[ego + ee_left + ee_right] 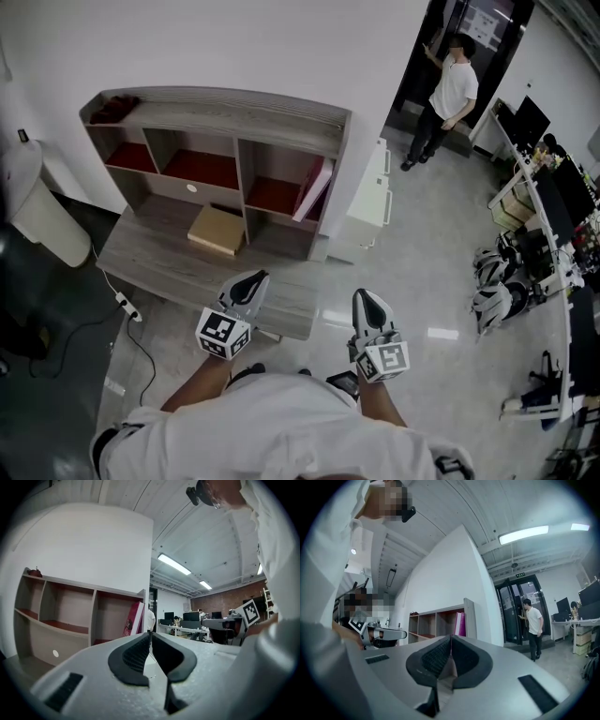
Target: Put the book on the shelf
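Left tongs [250, 280] and right tongs [367, 299], both closed on nothing, are hanging short of the shelf [216, 112] holding the pink book [314, 190] ahead: placing seemingly done, next only standing clear.

I see the pink book [313, 190] leaning tilted against the right wall of the lower right compartment of the grey shelf [216, 105], whose cubbies have red floors.

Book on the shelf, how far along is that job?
Done: a pink book leans in the right compartment of the shelf unit. In hand: nothing; left gripper and right gripper are both shut and empty. Left: perhaps the flat tan book lying on the desk.
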